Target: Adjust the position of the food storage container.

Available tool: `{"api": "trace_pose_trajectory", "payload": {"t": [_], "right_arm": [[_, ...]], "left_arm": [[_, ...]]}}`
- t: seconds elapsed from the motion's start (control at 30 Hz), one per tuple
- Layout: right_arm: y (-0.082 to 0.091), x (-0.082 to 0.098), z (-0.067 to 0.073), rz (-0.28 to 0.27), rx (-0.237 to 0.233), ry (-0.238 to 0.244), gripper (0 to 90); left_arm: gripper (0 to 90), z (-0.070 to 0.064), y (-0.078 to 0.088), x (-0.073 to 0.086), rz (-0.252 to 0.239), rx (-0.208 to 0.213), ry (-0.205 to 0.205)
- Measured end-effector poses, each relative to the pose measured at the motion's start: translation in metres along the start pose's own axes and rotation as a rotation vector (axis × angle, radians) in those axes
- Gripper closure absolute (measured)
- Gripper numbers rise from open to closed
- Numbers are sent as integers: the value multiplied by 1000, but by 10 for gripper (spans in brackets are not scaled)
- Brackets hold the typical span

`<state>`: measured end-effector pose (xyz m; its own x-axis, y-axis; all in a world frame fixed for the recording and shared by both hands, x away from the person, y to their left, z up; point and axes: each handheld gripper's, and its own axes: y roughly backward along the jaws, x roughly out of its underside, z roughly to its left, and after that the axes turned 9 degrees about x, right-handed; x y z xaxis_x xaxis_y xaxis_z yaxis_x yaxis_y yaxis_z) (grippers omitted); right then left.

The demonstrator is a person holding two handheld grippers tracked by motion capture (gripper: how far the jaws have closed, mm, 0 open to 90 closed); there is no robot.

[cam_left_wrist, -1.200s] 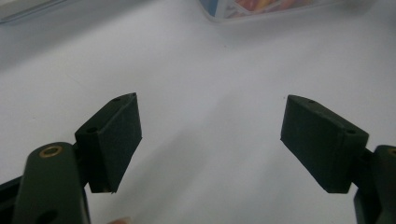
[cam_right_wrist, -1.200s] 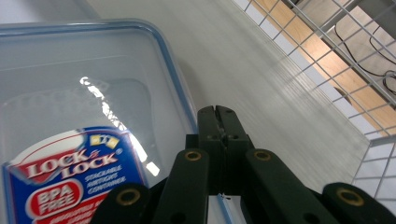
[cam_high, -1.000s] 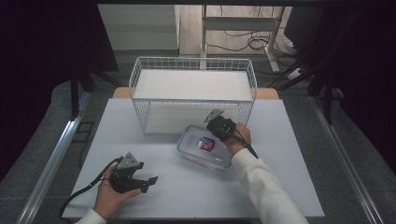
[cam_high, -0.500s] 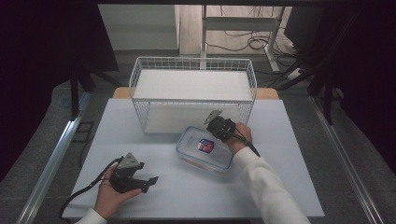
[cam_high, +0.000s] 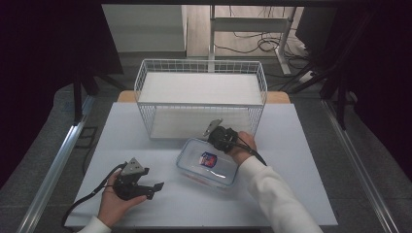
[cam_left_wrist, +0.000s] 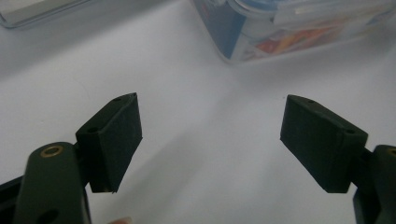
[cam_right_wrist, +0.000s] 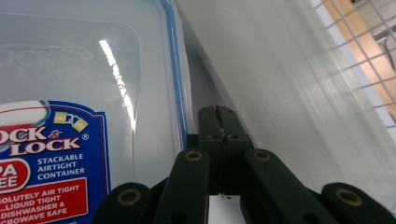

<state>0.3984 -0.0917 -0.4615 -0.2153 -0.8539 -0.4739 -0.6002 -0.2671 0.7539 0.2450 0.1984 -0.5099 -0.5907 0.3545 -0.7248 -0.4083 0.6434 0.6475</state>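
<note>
A white worktop [cam_high: 291,194] fills the middle of the high view, with grey floor on both sides. At its far edge stands a white wire basket [cam_high: 201,77], open on top, with a pale flat bottom. Just in front of the basket, right of centre, lies a clear plastic container [cam_high: 194,165] with a blue-edged lid and a blue and red label; in the right gripper view the label reads "LOCK & LOCK" and "stackable airtight container". The right tool [cam_high: 217,137], held in a hand with a white sleeve, sits at the container's far right corner, between it and the basket. In the right gripper view its jaws are pressed flat together with nothing visibly between them, lying just beside the lid's blue rim; whether they touch it I cannot tell. The left tool [cam_high: 154,189] rests low at the near left of the worktop, well apart from the container, its jaws spread wide and empty over bare white surface.
</note>
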Motion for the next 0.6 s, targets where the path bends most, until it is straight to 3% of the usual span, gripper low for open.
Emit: {"api": "trace_pose_trajectory", "payload": {"t": [0.6], "right_arm": [[13,-11,32,-11,-64,73,898]], "left_arm": [[198,1,3,-1,-6,-10,7]]}}
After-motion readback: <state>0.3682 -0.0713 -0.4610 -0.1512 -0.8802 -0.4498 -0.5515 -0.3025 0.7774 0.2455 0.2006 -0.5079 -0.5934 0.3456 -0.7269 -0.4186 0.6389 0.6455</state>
